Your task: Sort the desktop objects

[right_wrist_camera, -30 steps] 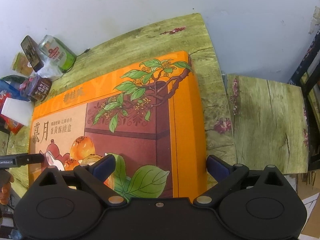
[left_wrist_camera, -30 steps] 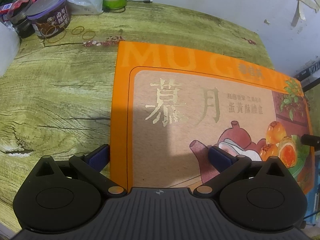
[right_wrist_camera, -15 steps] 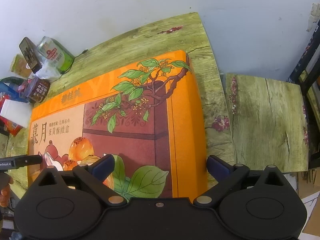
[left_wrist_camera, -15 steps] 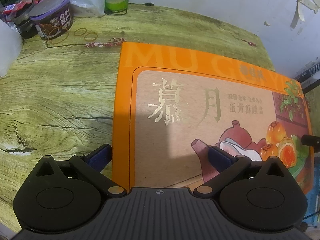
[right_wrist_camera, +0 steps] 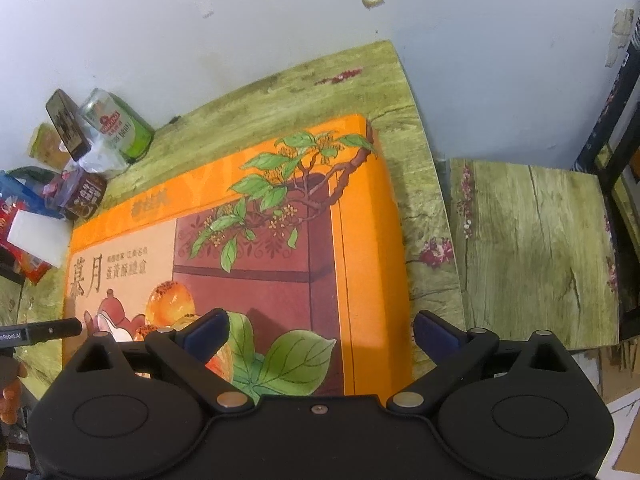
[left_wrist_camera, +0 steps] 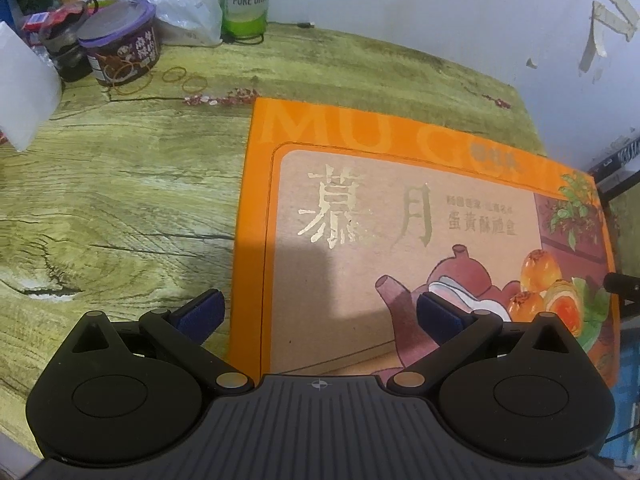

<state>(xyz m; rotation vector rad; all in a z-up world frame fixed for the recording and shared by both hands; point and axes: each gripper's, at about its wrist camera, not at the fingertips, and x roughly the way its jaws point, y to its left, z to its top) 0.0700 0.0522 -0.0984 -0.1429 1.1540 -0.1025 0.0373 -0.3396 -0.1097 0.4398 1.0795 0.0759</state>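
Seemingly little is sorted: both the left gripper [left_wrist_camera: 318, 312] and right gripper [right_wrist_camera: 320, 330] hover spread wide, empty, over the orange gift box [left_wrist_camera: 400, 220]; clutter [left_wrist_camera: 120, 52] remains at ten o'clock.

Left wrist view: sits behind the left hand-held gripper [left_wrist_camera: 318, 312], close above the worktop [left_wrist_camera: 120, 200], angled down toward the back wall. Right wrist view: behind the right hand-held gripper [right_wrist_camera: 320, 332], slightly higher, facing the same wall. Shared: orange box [left_wrist_camera: 400, 220] [right_wrist_camera: 280, 240], green can [left_wrist_camera: 246, 0] [right_wrist_camera: 120, 128], purple-lidded tub [left_wrist_camera: 120, 52] [right_wrist_camera: 86, 196].
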